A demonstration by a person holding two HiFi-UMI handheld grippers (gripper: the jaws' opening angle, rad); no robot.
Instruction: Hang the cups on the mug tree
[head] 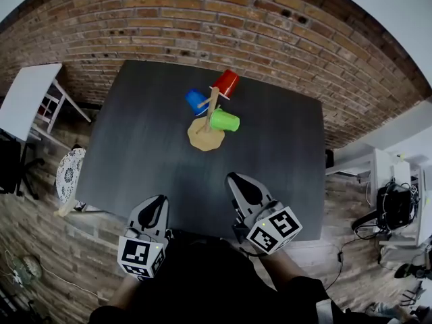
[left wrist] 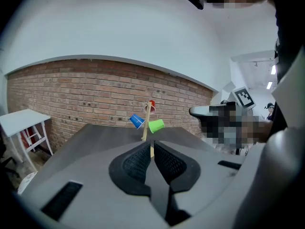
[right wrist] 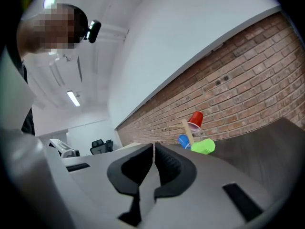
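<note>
Brick wall point(head: 202, 19) backed the dark counter point(head: 135, 154); at twelve o'clock the mug tree point(head: 206, 130) carried red cup point(head: 227, 83), blue cup point(head: 196, 101), green cup point(head: 225, 121). Left claw point(head: 160, 201) and right claw point(head: 236, 179) were clenched, empty.

No readable words or numbers; only square coded markers stand on the left hand-held gripper point(head: 158, 201) and right hand-held gripper point(head: 235, 178).

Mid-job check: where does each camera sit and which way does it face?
Head view: on the person's head, steeply down at table and mug tree; left gripper, right gripper, forearms show.
Left gripper view: on that gripper, along its shut jaws toward the mug tree.
Right gripper view: on that gripper, tilted, same aim past shut jaws.
Shared: mug tree with three cups.
</note>
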